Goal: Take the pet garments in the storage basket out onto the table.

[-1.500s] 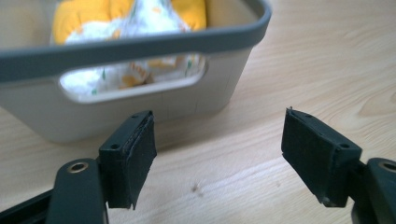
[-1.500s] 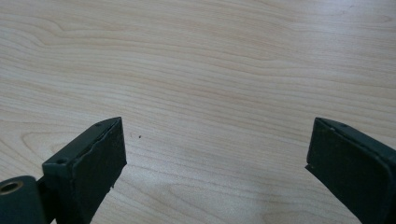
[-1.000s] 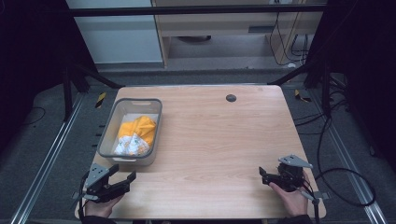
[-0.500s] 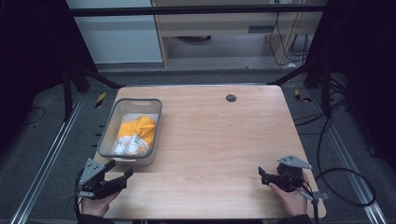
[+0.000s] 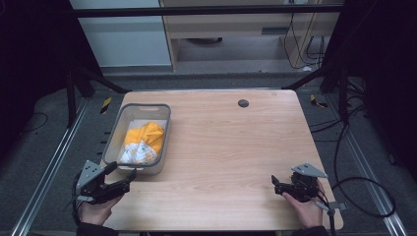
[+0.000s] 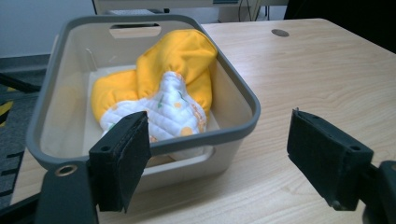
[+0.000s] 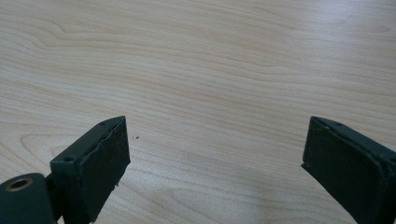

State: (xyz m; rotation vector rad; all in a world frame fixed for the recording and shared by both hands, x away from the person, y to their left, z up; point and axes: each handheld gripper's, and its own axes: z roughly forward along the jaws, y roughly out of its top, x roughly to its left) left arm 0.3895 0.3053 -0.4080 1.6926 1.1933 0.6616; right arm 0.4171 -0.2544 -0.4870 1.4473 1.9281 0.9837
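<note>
Approach step, by the look of it: left gripper point(image 5: 119, 183) just opened wide, nothing between the jaws; yellow-and-white quilted cloth point(image 6: 161, 95) just ahead, inside grey plastic bin point(image 6: 233, 86); right gripper point(image 5: 276, 185) wide, empty, over bare wooden table point(image 7: 210, 60); next, probably reaching over the rim, down onto the cloth.

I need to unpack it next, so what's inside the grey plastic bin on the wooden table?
The grey plastic bin holds a bundled yellow cloth with a white quilted patterned side. The cloth covers most of the bin's floor, so anything beneath it is hidden.
</note>
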